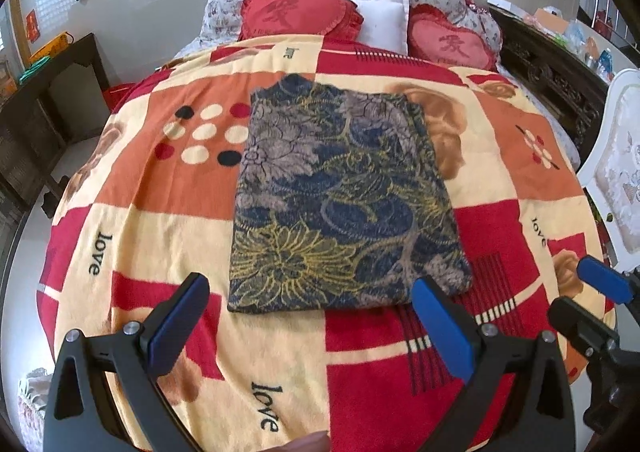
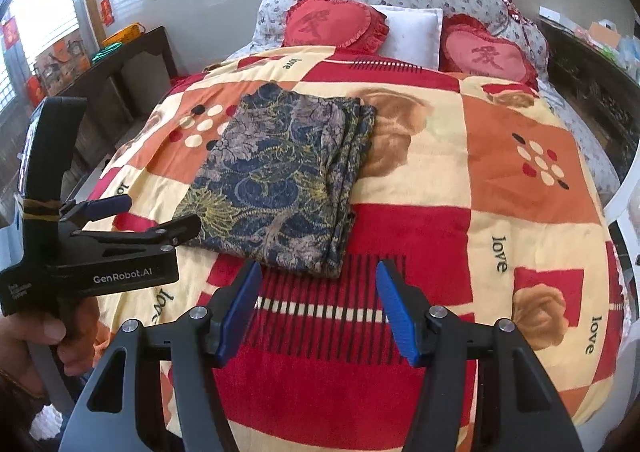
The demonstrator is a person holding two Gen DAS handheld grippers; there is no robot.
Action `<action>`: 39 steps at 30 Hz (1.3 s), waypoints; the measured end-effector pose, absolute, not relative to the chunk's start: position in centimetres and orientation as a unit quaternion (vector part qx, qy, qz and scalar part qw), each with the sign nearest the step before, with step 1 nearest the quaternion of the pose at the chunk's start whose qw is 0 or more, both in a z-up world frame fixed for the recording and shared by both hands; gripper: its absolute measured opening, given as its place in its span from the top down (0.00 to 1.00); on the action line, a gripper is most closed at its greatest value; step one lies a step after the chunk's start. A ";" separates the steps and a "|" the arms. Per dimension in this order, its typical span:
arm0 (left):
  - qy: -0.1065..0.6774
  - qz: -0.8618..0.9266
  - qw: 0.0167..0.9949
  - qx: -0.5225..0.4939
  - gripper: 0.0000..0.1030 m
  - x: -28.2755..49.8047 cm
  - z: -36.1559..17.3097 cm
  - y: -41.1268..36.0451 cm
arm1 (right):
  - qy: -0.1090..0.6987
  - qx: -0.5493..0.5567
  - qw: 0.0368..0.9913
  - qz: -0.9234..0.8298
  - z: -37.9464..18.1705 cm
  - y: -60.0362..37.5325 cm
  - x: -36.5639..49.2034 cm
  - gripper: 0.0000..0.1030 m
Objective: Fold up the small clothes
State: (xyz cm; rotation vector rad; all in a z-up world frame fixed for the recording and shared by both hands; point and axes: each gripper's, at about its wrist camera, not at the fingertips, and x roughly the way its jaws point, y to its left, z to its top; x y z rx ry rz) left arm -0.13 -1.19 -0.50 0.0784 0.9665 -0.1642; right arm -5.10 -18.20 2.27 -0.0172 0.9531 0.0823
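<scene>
A dark blue, grey and yellow floral garment (image 1: 340, 196) lies folded into a flat rectangle on the patterned bedspread (image 1: 160, 180); it also shows in the right wrist view (image 2: 280, 180), with its layered edges on the right side. My left gripper (image 1: 312, 304) is open and empty, just in front of the garment's near edge. My right gripper (image 2: 316, 300) is open and empty, near the garment's near right corner. The left gripper shows from the side in the right wrist view (image 2: 160, 216), and the right gripper's fingers (image 1: 604, 280) show at the right of the left wrist view.
Two red heart cushions (image 1: 300, 14) and a white pillow (image 1: 384, 22) lie at the head of the bed. A dark wooden desk (image 1: 48, 92) stands to the left, a carved dark cabinet (image 1: 560, 80) and a white chair (image 1: 616, 156) to the right.
</scene>
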 end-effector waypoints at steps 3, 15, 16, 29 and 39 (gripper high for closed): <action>0.464 -0.080 0.882 0.037 0.00 -0.1 -0.4 -1.3 | 0.456 -0.011 0.889 0.041 2.5 -18.1 -5.0 0.30; 0.462 -0.081 0.882 0.039 0.00 -0.3 -0.4 -1.5 | 0.453 -0.014 0.890 0.040 2.9 -18.2 -4.9 0.30; 0.460 -0.081 0.883 0.041 0.00 -0.4 -0.4 -1.5 | 0.453 -0.014 0.890 0.040 2.9 -18.2 -4.9 0.30; 0.461 -0.082 0.883 0.042 0.00 -0.6 -0.6 -1.8 | 0.453 -0.015 0.890 0.041 3.0 -18.3 -4.8 0.30; 0.467 -0.080 0.879 0.046 0.00 -0.8 -1.4 -1.9 | 0.458 -0.019 0.888 0.038 2.6 -18.2 -4.8 0.30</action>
